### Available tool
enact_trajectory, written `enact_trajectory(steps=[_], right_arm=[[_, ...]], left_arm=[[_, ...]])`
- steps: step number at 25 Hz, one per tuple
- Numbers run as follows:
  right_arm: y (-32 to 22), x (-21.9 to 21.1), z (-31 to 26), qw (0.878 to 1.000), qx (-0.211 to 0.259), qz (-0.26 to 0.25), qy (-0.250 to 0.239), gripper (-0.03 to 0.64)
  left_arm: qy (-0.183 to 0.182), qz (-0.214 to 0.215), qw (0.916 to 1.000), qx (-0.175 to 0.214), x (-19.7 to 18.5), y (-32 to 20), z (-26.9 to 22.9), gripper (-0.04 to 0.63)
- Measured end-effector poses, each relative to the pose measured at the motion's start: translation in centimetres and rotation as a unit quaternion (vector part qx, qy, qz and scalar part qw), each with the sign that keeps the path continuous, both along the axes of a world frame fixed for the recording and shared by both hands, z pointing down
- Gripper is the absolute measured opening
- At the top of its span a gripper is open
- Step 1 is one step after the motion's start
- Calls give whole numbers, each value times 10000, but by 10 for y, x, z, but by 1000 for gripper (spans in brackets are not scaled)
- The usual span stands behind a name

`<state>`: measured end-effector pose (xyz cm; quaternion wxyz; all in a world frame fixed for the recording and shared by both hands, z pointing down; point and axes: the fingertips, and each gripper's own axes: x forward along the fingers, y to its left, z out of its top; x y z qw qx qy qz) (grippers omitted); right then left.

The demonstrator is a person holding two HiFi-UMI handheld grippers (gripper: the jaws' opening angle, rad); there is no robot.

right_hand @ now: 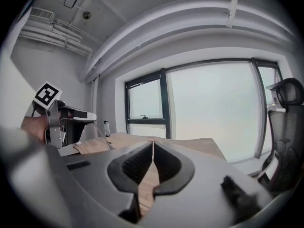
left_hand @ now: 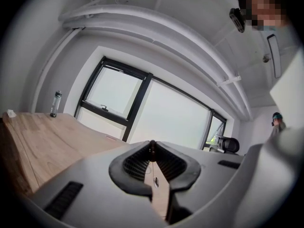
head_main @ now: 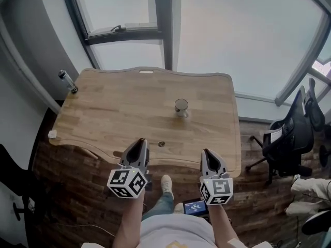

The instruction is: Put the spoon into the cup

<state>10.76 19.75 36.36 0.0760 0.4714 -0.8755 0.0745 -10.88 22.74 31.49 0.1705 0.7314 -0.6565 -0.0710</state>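
Observation:
A small cup (head_main: pixel 181 107) stands upright on the wooden table (head_main: pixel 114 107), right of its middle. My left gripper (head_main: pixel 142 141) hovers at the table's front edge, shut on the handle of a thin metal spoon (head_main: pixel 161 144), whose bowl sticks out to the right. In the left gripper view the spoon (left_hand: pixel 155 180) shows through the slit between the closed jaws of the left gripper (left_hand: pixel 152 146). In the right gripper view the spoon (right_hand: pixel 102 137) slants down from the left gripper. My right gripper (head_main: pixel 207 153) (right_hand: pixel 153 144) is shut and empty, near the front right corner.
A clear bottle (head_main: pixel 67 81) (left_hand: pixel 55 103) stands at the table's far left corner. A small white object (head_main: pixel 52 134) lies at the near left corner. Black office chairs (head_main: pixel 292 130) stand to the right on the wood floor. Windows run behind the table.

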Motion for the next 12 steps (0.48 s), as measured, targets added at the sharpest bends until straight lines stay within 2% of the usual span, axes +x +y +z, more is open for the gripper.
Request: enact_trajectory(steps=[12], right_arm=[[-121, -29, 23, 9990, -298, 276, 183, 32]], left_arm=[[199, 458, 9984, -278, -16, -143, 26, 46]])
